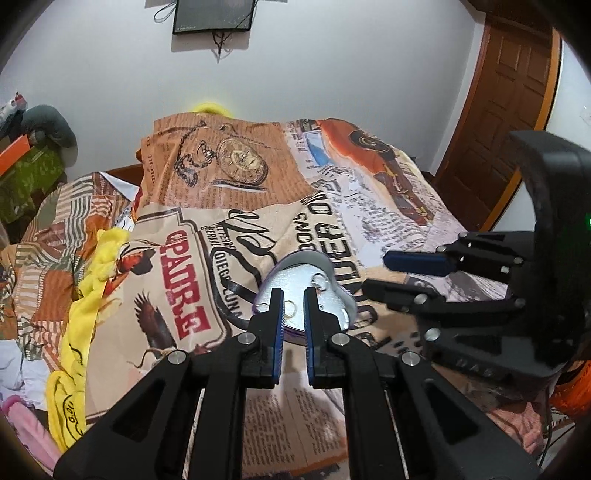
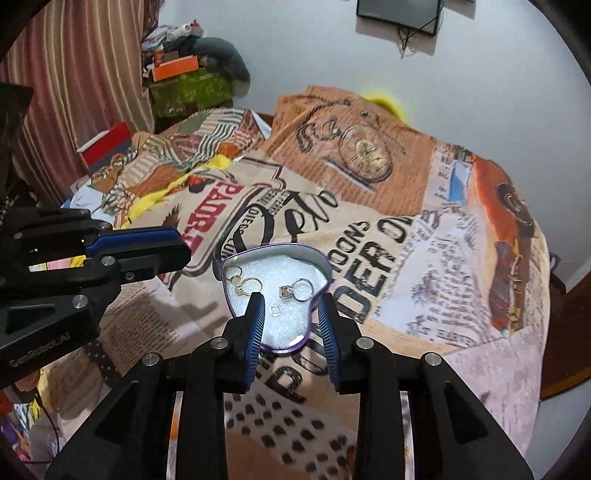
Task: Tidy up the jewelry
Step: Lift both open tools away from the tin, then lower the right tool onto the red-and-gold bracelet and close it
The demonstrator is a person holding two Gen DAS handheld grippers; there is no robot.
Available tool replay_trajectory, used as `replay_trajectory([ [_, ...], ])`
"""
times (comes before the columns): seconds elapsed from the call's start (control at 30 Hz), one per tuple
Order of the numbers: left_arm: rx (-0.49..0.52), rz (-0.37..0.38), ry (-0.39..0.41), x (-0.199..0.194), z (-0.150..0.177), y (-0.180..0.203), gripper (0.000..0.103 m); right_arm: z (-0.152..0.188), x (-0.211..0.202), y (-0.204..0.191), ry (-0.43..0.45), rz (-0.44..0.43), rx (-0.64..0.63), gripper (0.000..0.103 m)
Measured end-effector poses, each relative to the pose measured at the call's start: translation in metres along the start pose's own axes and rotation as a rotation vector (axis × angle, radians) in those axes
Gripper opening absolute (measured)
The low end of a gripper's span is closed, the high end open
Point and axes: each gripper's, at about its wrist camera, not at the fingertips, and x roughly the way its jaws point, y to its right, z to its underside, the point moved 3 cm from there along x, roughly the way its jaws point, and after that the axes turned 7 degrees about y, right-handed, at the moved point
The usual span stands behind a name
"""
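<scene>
Both tools point(image 1: 293, 295) point(image 2: 291, 306) gape empty over the heart tray point(image 2: 229, 302) on a printed blanket point(image 2: 424, 266).

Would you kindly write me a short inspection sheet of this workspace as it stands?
Surface: printed newspaper-pattern bedspread, rumpled.
Job's things: purple heart-shaped tray with white foam, holding a silver stone ring, gold rings and a small hoop.
Clutter: yellow cloth, orange box on a green box, red box.
Grippers: left tongs open over the tray; right tongs open, straddling the tray.
Cables: black cord at lower left; wires below the wall frame.
Surroundings: white wall, wooden door, striped curtain.
</scene>
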Motion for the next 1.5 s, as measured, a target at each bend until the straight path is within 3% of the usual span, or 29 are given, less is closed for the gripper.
replay_trajectory([
  [0.17, 0.023, 0.009, 0.025, -0.019, -0.001, 0.019, 0.021, 0.004, -0.035, 0.010, 0.049, 0.040, 0.011, 0.027],
  [0.3, 0.048, 0.032, 0.030, -0.032, -0.001, 0.040, 0.022, 0.012, -0.060, 0.023, 0.074, 0.064, 0.045, 0.029],
  [0.47, 0.081, 0.055, 0.020, -0.037, 0.004, 0.067, 0.028, 0.028, -0.089, 0.050, 0.099, 0.105, 0.108, 0.040],
  [0.73, 0.107, 0.102, -0.046, -0.017, 0.021, 0.107, 0.029, 0.063, -0.111, 0.088, 0.071, 0.140, 0.214, 0.042],
  [1.0, 0.126, 0.113, -0.122, 0.015, 0.043, 0.138, 0.029, 0.093, -0.093, 0.100, 0.005, 0.117, 0.234, 0.042],
  [1.23, 0.116, 0.075, -0.134, 0.025, 0.054, 0.129, 0.029, 0.097, -0.055, 0.098, -0.061, 0.022, 0.223, 0.042],
  [1.3, 0.103, 0.069, -0.141, 0.028, 0.055, 0.122, 0.029, 0.098, -0.043, 0.097, -0.085, 0.011, 0.211, 0.036],
  [1.37, 0.093, 0.061, -0.147, 0.031, 0.057, 0.116, 0.029, 0.099, -0.033, 0.097, -0.108, -0.008, 0.204, 0.025],
  [1.5, 0.089, 0.053, -0.155, 0.034, 0.062, 0.109, 0.029, 0.101, -0.024, 0.100, -0.123, -0.051, 0.217, 0.015],
])
